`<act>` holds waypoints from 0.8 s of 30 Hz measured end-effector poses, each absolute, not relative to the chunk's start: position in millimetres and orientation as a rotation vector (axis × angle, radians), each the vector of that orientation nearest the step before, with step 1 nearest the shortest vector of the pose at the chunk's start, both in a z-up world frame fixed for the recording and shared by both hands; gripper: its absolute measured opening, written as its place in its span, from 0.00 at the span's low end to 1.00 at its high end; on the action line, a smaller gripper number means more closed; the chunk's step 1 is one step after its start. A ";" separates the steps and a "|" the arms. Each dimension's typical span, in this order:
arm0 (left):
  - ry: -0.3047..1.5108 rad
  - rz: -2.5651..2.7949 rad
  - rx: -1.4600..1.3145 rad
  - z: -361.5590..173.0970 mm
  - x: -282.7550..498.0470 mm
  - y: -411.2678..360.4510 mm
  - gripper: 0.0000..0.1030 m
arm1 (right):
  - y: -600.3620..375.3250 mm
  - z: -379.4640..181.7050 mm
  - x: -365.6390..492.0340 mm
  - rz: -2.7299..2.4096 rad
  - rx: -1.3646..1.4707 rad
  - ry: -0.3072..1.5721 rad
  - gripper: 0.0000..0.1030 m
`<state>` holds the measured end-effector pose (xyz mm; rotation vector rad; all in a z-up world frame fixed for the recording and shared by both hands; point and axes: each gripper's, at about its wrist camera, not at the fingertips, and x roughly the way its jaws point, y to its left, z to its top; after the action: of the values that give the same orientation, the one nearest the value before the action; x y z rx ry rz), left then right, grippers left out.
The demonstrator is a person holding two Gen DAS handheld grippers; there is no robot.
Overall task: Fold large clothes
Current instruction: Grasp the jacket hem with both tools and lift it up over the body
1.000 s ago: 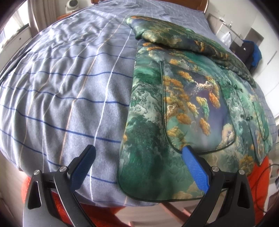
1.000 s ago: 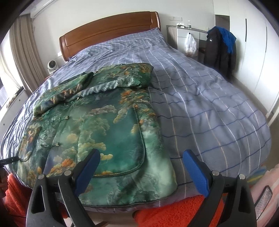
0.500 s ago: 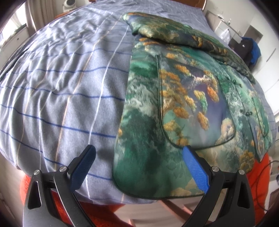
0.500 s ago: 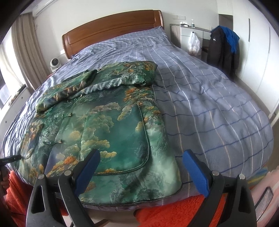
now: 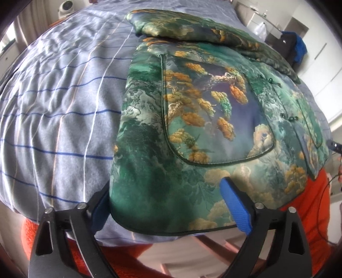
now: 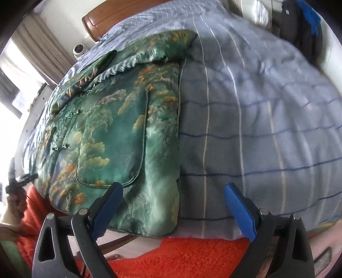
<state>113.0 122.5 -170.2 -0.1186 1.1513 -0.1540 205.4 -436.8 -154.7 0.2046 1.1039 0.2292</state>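
Jacket laid flat at bed foot edge, sleeves folded in. Both claws brought closer vs 1 s ago. Left claw narrowing slightly, wide around hem corner, not yet pinched. Right claw likewise astride opposite corner. Grasp for fold judged imminent.

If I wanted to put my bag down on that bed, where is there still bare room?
The striped bedcover lies bare between the green jacket and the bed's far side, up to the wooden headboard. Another bare stretch lies on the jacket's other side. The near edge is crowded: both hand-held grippers are at the jacket's hem.
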 end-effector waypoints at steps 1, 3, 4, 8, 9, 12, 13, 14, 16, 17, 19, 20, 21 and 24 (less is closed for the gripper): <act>1.158 -0.154 -0.127 -170.3 115.1 123.0 0.86 | -437.9 -157.7 207.6 0.248 0.235 1.113 0.82; 1.184 -0.147 -0.155 -171.2 119.9 127.1 0.75 | -434.8 -164.2 212.7 0.299 0.292 1.145 0.73; 1.199 -0.136 -0.158 -171.1 121.0 128.7 0.69 | -430.2 -167.9 214.6 0.317 0.287 1.171 0.64; 1.221 -0.098 -0.107 -161.5 122.2 137.9 0.19 | -407.6 -174.3 216.5 0.341 0.146 1.262 0.29; 1.218 -0.102 -0.098 -157.4 122.5 136.9 0.14 | -404.1 -172.0 216.8 0.353 0.122 1.274 0.20; 1.200 -0.119 -0.094 -141.1 123.4 133.8 0.10 | -399.3 -162.7 219.9 0.396 0.129 1.302 0.15; 1.194 -0.129 -0.113 -134.4 124.4 133.9 0.09 | -397.0 -159.5 220.8 0.409 0.128 1.306 0.14; 1.181 -0.148 -0.152 -125.0 126.0 137.5 0.09 | -396.3 -153.9 222.6 0.436 0.147 1.308 0.14; 1.138 -0.199 -0.255 -102.5 130.9 149.3 0.08 | -399.1 -141.2 225.2 0.486 0.207 1.301 0.13; 1.109 -0.226 -0.305 -92.5 133.5 154.9 0.08 | -399.5 -132.5 226.4 0.515 0.240 1.287 0.13; 1.045 -0.270 -0.391 -71.1 143.5 165.8 0.08 | -401.7 -109.9 231.4 0.570 0.301 1.240 0.12; 1.008 -0.291 -0.435 -58.2 152.7 172.2 0.08 | -403.1 -98.5 236.1 0.592 0.325 1.212 0.12; 0.981 -0.305 -0.461 -49.0 161.5 175.4 0.08 | -403.9 -85.6 241.8 0.610 0.345 1.176 0.12; 0.914 -0.312 -0.483 -25.6 208.4 182.6 0.08 | -412.1 -50.2 271.4 0.607 0.391 1.064 0.12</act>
<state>208.4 182.6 -25.6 -0.4831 0.9141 -0.3122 271.4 -412.1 -50.2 0.3906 1.0645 0.6071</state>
